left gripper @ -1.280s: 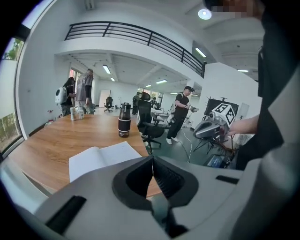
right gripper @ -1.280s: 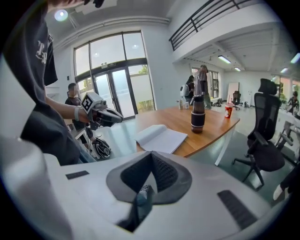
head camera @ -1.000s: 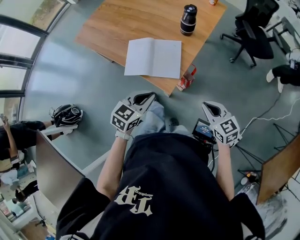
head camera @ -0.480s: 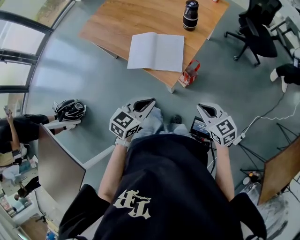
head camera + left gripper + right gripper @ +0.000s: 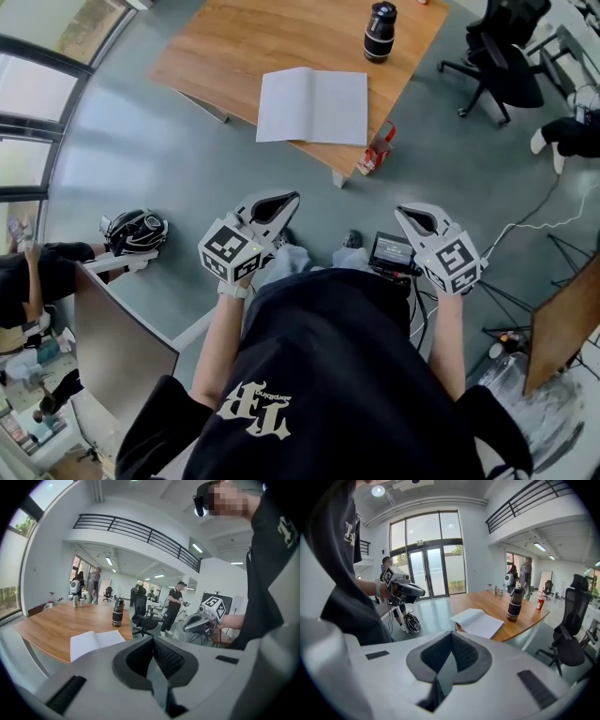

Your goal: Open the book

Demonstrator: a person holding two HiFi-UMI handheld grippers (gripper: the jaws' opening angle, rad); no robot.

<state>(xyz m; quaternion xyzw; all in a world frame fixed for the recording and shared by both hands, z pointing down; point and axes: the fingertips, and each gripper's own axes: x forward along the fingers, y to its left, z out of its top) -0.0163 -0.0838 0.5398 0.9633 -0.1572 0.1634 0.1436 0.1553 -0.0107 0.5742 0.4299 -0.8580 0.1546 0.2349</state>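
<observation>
The book (image 5: 314, 106) lies open and flat on the near edge of the wooden table (image 5: 253, 37), white pages up; it also shows as book (image 5: 96, 641) and book (image 5: 477, 622). Both grippers are held close to the person's body over the floor, well short of the table. My left gripper (image 5: 286, 199) points toward the table, jaws shut with nothing between them. My right gripper (image 5: 405, 214) is likewise shut and empty. The gripper views show the pads of left gripper (image 5: 152, 641) and right gripper (image 5: 451, 637) meeting.
A dark bottle (image 5: 378, 33) stands on the table behind the book. A red carton (image 5: 375, 150) sits on the floor by the table corner. A helmet (image 5: 136, 232) lies on the floor at left, an office chair (image 5: 502, 61) at right. A small screen (image 5: 392, 251) and cables lie beside my right gripper.
Both grippers have lifted a little; the left one has drifted leftward in the head view. Both stay shut. The book has not moved.
</observation>
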